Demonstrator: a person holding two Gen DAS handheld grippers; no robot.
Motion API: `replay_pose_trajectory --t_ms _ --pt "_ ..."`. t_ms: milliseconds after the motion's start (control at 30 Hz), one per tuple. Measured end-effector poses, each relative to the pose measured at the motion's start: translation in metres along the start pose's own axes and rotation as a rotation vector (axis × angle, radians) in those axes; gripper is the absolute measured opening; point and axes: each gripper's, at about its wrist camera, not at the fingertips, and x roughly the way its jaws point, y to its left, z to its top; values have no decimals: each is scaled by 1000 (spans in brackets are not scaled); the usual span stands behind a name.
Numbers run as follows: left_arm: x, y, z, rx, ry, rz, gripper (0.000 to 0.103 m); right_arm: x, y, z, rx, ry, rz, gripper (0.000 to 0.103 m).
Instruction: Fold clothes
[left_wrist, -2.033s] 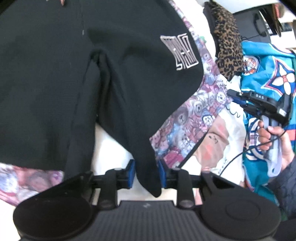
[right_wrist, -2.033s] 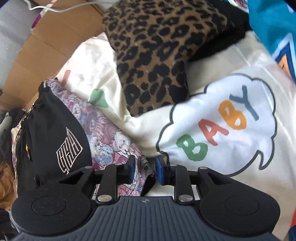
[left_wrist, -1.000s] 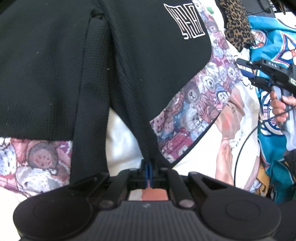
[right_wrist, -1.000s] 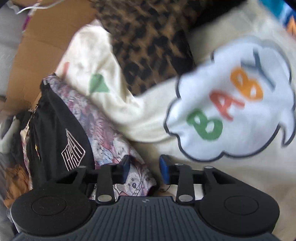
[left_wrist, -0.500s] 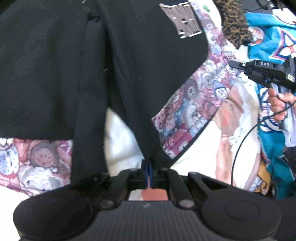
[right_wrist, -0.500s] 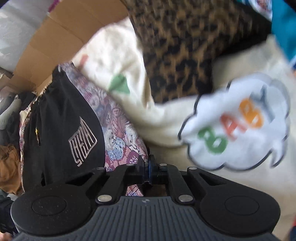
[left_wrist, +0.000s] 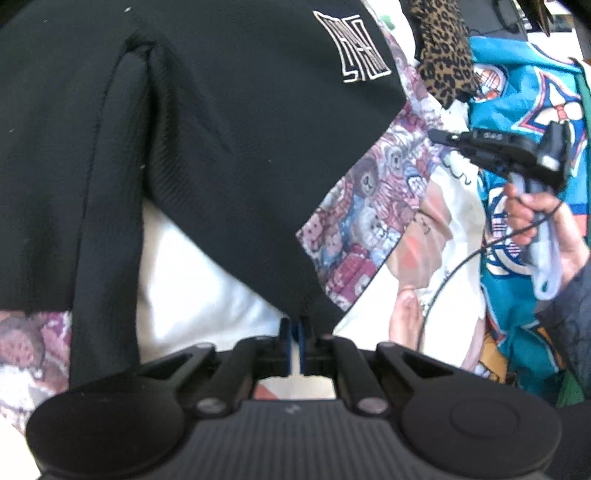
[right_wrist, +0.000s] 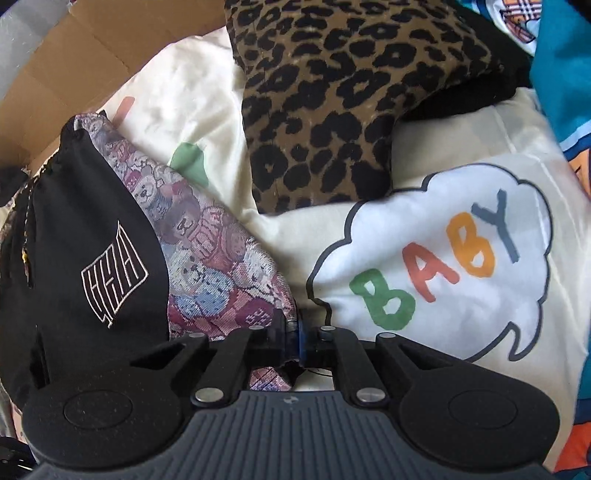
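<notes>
At the near edge of the left wrist view, the left gripper (left_wrist: 294, 334) is seen clamped on the hem corner of the black shorts (left_wrist: 221, 147), which lie spread over a bear-print garment (left_wrist: 369, 206) and white bedding (left_wrist: 192, 288). The right gripper (right_wrist: 291, 332) has its fingers together on the edge of the bear-print garment (right_wrist: 207, 258), with the black shorts (right_wrist: 92, 236) to its left.

Handling, judged: the shorts appear a soft, light, ribbed knit. Sagging and bunching under a one-corner grip are expected, and slip seems unlikely. Hem corners and the waistband are judged the best holds, so that an edge stays taut.

Room: the far right is crowded by a leopard-print garment (right_wrist: 332, 110), a cream "BABY" top (right_wrist: 443, 258) and a teal garment (left_wrist: 517, 103). A cardboard box (right_wrist: 92, 48) bounds the far left. Only the white bedding near the left gripper lies bare, so a fold toward that side is judged least likely to snag the layers beneath.
</notes>
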Motion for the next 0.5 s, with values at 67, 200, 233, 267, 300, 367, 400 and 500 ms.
replay_pose_trajectory --t_ms 67,200,233,267,300,367,400,500 --pt "-16 4 -4 -12 -37 3 17 -9 0 0 4 -15 1 13" --pt "-48 15 -7 -53 -120 25 20 -28 2 -2 24 -36 7 22" --pt "-54 17 -6 -62 -141 34 20 -33 5 -2 18 -36 9 22" --pt "-62 19 -6 -66 -160 42 20 -37 8 -3 12 -35 10 22" --pt "-69 21 -6 -68 -178 49 20 -42 11 -3 7 -36 14 22" --pt "-84 25 -7 -73 -213 67 21 -51 20 -4 12 -46 37 22" --pt "-93 29 -8 -76 -232 78 21 -56 25 -4 11 -49 48 22" --pt "-117 38 -9 -80 -309 123 21 -64 47 -3 -24 -47 76 22"
